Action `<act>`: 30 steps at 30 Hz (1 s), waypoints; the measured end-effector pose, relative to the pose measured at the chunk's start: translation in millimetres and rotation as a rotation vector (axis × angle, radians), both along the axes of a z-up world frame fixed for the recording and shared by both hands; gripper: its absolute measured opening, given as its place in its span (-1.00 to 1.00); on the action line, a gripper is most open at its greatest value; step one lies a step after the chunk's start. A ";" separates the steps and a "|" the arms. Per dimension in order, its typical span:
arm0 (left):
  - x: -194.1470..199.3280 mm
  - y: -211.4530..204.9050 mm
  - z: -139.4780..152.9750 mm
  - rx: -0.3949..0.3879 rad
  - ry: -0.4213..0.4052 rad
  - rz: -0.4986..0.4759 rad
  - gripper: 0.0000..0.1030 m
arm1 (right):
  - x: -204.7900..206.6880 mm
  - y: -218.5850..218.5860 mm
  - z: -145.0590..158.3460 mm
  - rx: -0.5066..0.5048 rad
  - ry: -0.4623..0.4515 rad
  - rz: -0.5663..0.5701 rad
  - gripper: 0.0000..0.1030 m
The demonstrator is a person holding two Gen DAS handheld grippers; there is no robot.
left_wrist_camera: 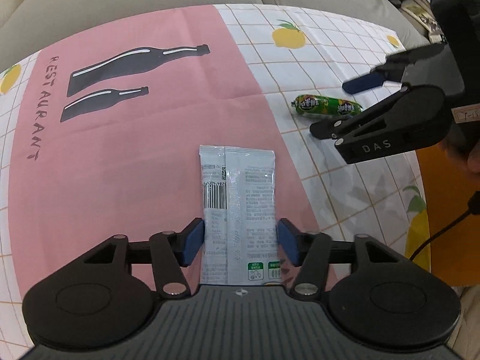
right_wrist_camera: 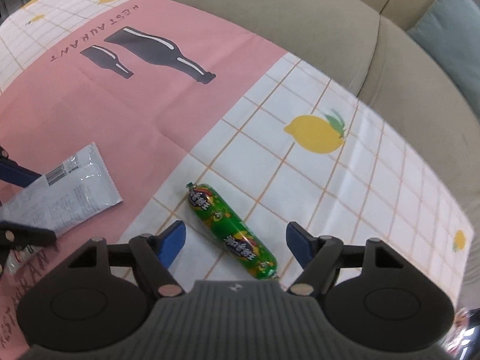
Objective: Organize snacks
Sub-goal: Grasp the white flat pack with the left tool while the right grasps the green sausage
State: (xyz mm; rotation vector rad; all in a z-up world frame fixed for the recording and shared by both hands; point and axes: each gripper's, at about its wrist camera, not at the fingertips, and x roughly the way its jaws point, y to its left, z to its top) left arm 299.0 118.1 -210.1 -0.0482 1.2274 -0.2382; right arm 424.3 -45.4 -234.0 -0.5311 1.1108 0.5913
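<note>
My left gripper [left_wrist_camera: 240, 240] is shut on a grey-white snack packet [left_wrist_camera: 240, 198], its blue pads pressed to the packet's two long edges, over the pink mat [left_wrist_camera: 120, 165]. The packet also shows in the right wrist view [right_wrist_camera: 69, 189]. A green sausage snack [right_wrist_camera: 231, 231] lies on the checked cloth between the fingers of my open right gripper [right_wrist_camera: 235, 243], which does not touch it. In the left wrist view the sausage [left_wrist_camera: 327, 106] lies just beyond the right gripper [left_wrist_camera: 339, 105], whose jaws are spread apart.
A pink "RESTAURANT" mat with bottle prints lies on a white lemon-print tablecloth [right_wrist_camera: 345, 180]. A beige sofa [right_wrist_camera: 330, 30] runs behind the table. A black cable [left_wrist_camera: 444, 231] hangs at the right.
</note>
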 end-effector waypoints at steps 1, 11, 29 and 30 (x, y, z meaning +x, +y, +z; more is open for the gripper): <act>-0.4 -0.7 0.2 -0.004 -0.004 0.003 0.45 | 1.5 -2.6 -0.4 0.022 0.014 -0.020 0.30; -6.9 -10.6 -4.2 0.045 -0.075 0.010 0.54 | -16.2 -15.6 2.7 0.153 0.131 -0.190 -0.40; -28.1 -21.3 -6.6 0.141 -0.145 0.016 0.37 | -64.8 -18.0 4.3 0.275 0.064 -0.379 -0.31; -29.2 -21.2 -6.5 0.141 -0.144 0.020 0.37 | -63.8 -17.7 4.0 0.281 0.060 -0.384 -0.31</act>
